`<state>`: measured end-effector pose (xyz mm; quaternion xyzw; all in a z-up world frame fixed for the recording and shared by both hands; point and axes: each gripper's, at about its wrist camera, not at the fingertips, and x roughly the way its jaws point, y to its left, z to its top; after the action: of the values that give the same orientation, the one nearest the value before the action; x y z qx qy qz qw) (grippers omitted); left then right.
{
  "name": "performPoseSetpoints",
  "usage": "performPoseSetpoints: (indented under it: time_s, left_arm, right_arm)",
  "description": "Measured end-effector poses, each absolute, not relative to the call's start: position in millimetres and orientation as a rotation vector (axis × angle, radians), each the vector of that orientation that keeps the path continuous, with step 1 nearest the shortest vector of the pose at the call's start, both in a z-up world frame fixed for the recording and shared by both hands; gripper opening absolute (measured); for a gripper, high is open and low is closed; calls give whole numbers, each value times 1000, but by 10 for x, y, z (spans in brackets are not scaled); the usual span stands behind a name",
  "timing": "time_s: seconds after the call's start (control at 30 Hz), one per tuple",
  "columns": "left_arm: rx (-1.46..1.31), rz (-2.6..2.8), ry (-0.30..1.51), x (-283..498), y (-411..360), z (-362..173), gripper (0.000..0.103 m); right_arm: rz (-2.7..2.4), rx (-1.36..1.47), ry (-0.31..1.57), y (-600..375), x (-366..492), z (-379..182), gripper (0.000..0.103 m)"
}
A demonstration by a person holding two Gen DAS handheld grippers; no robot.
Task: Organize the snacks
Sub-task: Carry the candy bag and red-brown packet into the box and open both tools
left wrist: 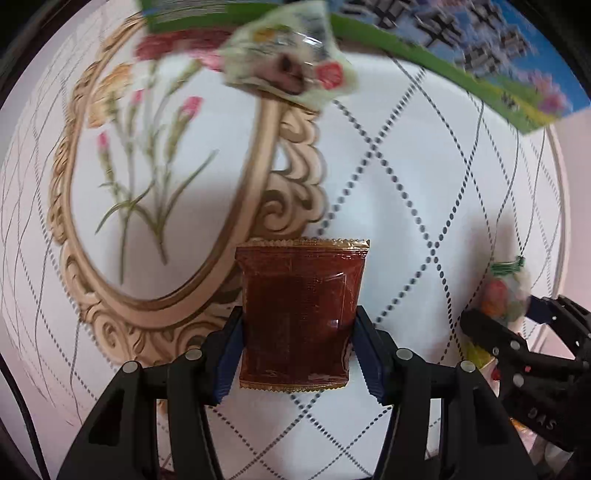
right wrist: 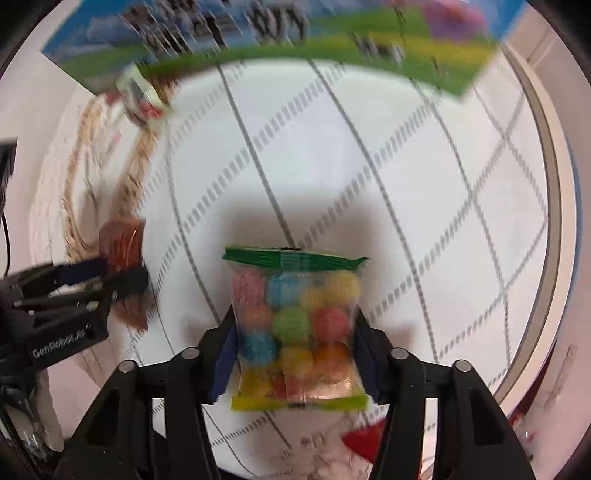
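Note:
My left gripper is shut on a dark red snack packet with gold crimped ends, held above the tablecloth. My right gripper is shut on a clear bag of coloured candy balls with a green top strip. In the left wrist view the right gripper shows at the right edge with the candy bag. In the right wrist view the left gripper shows at the left with the red packet. A pale snack packet lies near the box; it also shows in the right wrist view.
A green and blue printed box stands at the far side of the table, also in the right wrist view. The white tablecloth has a dotted diamond pattern and a gold flower frame. The table's round edge runs at the right.

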<state>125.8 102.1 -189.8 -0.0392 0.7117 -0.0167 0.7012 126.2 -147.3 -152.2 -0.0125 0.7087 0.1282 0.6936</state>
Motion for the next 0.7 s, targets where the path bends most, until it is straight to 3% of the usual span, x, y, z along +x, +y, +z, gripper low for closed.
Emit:
performPoseSetpoints:
  time_s: [0.03,0.1,0.17,0.67,0.7]
  left_arm:
    - [-79,-37,1588,1268,995,-1913,54]
    - [-77,-42,1596,1335,943,-1932,54]
    - [-78,-43,1603,1369,865,-1979,54]
    - [-111,-45,1611,1566,1132,-2222,54]
    - [-110,-44,1610,1571,1120,-2195,54]
  right_arm:
    - [275,-19,1583,-1509,1257,-1549,73]
    - [262,-21,1593,-1523,1294,-1649,93]
    - [264,-23,1608,-1472,1342,-1743,103]
    - [231,-20,1655,-1349,1556,-1997,103]
    - [232,-16,1652,-1365,1543,-1941,99]
